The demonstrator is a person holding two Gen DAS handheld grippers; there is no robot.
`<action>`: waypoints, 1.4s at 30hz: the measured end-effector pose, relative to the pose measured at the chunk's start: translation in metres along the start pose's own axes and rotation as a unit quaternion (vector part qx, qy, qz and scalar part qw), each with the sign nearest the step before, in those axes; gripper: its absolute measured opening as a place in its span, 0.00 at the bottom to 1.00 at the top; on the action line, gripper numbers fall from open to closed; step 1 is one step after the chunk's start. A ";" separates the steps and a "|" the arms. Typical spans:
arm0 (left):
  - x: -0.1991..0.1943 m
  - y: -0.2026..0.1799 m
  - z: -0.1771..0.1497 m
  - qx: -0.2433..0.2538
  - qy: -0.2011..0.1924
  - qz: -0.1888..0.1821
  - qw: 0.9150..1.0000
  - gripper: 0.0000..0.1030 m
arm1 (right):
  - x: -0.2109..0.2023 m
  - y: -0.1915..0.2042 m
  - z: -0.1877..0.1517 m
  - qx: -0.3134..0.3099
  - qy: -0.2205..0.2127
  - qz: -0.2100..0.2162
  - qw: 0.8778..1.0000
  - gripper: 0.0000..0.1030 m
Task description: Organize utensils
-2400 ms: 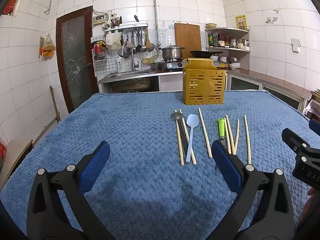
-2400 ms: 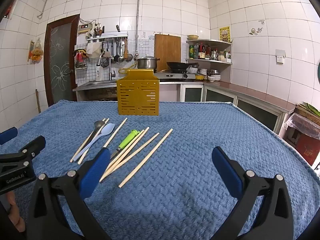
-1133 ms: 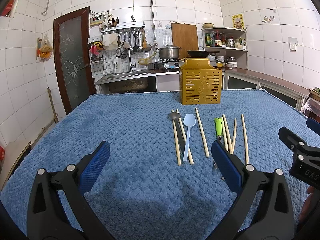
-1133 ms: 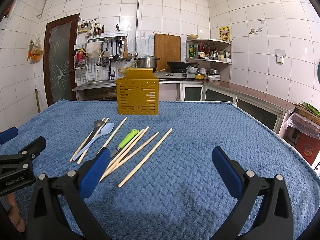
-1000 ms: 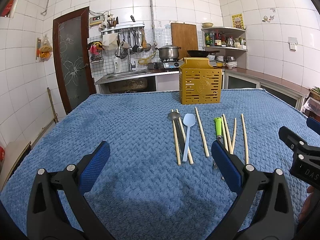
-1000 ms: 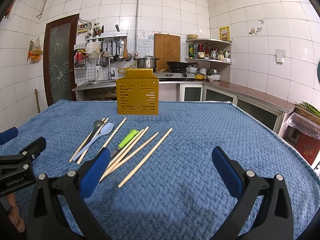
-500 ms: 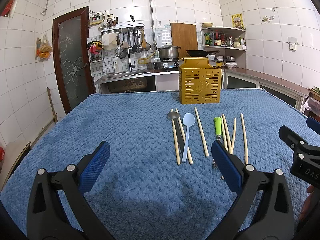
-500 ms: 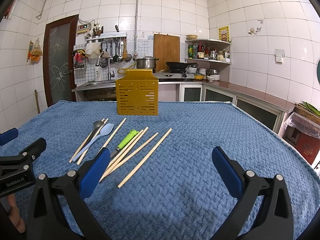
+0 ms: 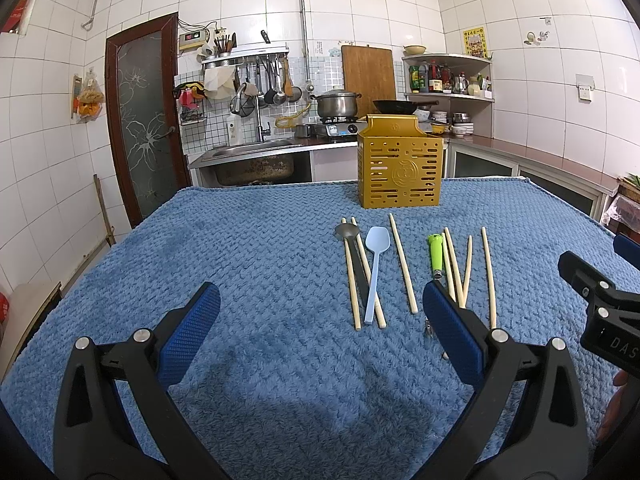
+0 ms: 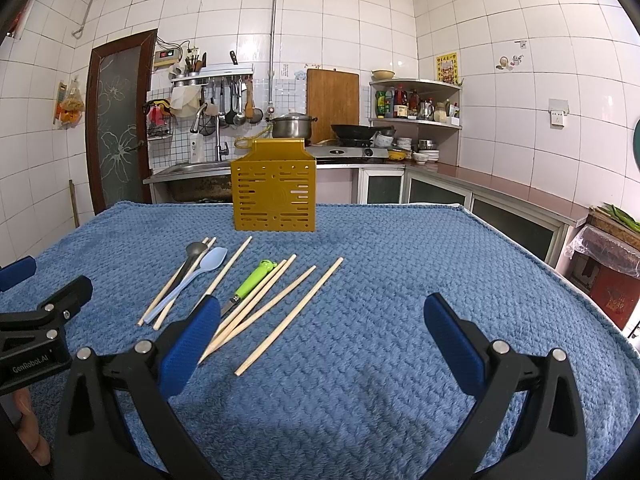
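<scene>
Several wooden chopsticks [image 9: 403, 263] [image 10: 289, 313], a light blue spoon [image 9: 374, 271] [image 10: 188, 281], a dark metal spoon [image 9: 348, 232] [image 10: 192, 251] and a green-handled peeler [image 9: 436, 253] [image 10: 255, 277] lie side by side on the blue cloth. A yellow slotted utensil holder [image 9: 400, 170] [image 10: 274, 191] stands upright behind them. My left gripper [image 9: 320, 320] is open and empty, just short of the utensils. My right gripper [image 10: 322, 330] is open and empty, its left finger [image 10: 188, 340] beside the near chopstick ends.
The table [image 9: 248, 256] is covered by the blue textured cloth [image 10: 400, 280]. A kitchen counter with sink, stove, pot and wok [image 9: 336, 106] runs behind it. A brown door [image 9: 142, 120] is at the left. Each gripper shows at the edge of the other's view [image 9: 600, 312] [image 10: 40, 328].
Both grippers have stayed open and almost still. The left view has shifted very slightly; the utensils have not moved.
</scene>
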State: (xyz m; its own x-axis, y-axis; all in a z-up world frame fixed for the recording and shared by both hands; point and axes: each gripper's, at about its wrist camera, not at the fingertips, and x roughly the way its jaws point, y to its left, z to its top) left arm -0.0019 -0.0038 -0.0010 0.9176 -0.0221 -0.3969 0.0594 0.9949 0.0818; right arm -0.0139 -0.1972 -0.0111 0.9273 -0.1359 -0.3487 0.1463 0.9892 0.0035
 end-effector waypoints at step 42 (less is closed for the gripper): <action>0.037 0.009 0.030 -0.032 0.103 -0.019 0.994 0.95 | 0.042 -0.021 0.030 0.023 0.077 0.026 0.996 0.96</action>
State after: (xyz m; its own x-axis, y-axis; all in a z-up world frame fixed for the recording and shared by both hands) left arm 0.0443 0.0018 0.0127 0.8151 -0.0465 -0.5775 0.0620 0.9981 0.0071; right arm 0.0323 -0.2248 0.0025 0.8707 -0.0710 -0.4868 0.1185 0.9907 0.0674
